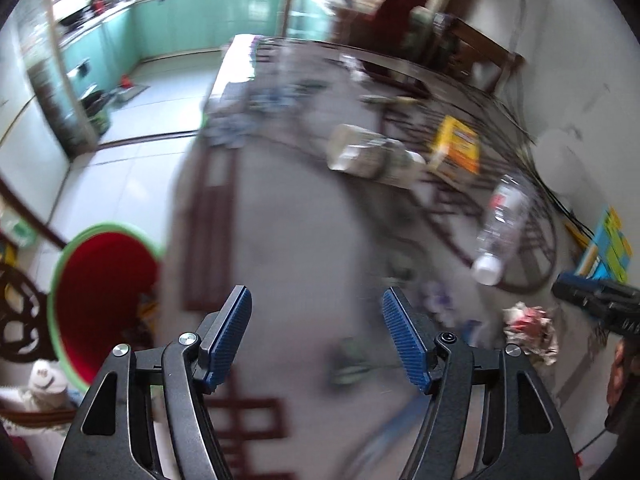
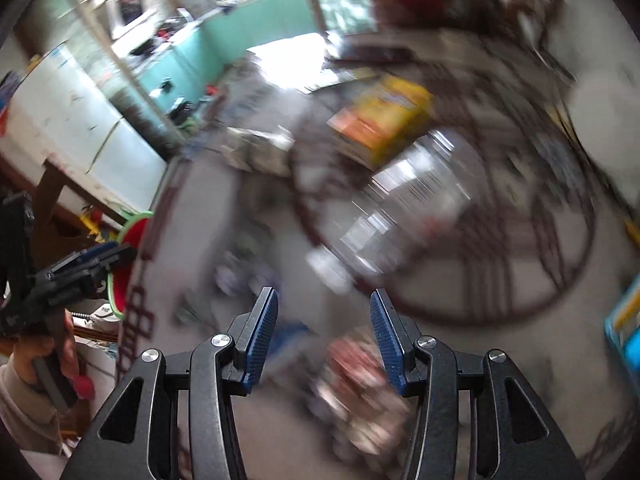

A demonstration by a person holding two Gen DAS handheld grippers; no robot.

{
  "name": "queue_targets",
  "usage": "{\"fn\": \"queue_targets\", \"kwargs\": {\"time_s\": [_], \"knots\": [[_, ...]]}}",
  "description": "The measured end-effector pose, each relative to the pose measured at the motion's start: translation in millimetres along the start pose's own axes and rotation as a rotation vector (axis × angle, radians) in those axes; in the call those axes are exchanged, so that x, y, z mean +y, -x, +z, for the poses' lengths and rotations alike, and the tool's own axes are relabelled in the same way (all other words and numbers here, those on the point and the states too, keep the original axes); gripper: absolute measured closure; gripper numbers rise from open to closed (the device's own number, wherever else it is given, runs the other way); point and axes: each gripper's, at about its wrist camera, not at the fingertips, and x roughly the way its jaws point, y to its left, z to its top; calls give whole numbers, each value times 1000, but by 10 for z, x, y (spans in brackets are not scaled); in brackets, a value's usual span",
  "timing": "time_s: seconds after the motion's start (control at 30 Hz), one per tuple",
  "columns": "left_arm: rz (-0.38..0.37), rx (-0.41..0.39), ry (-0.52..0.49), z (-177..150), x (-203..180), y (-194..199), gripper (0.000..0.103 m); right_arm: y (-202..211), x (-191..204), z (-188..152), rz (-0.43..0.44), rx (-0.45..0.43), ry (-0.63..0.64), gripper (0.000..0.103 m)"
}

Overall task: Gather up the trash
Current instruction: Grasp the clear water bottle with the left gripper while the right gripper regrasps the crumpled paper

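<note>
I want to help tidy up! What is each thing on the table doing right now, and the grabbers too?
Left gripper: open, empty.
Right gripper: open, empty, above the crumpled wrapper.
Bottle: lying on its side, cap on.
Paper cup: tipped over.
Yellow box: lying on the table.
Bin: open, beside the table.

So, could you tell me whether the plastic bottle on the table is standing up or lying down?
Lying down. The plastic bottle rests on its side on the table, its white cap toward the camera.

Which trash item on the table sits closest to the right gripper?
The crumpled red-and-white wrapper, just ahead of the open right gripper; the clear plastic bottle and yellow box lie farther off.
</note>
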Motion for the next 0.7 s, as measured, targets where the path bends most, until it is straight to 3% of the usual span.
{"fn": "queue_targets", "kwargs": {"time_s": [0.13,0.37,0.57,0.7], "knots": [[-36,18,-54,63,-406,-132,36,-80,-297,-204,42,56,-68,56],[-65,39,-105,134,-885,-237,35,-336,-478,-381,118,161,-64,56],[-72,53,-119,200,-1160,-368,35,-242,-517,-361,124,132,3,66],[-89,69,-129,254,-1370,-513,35,-146,-721,-258,101,81,-20,66]]}}
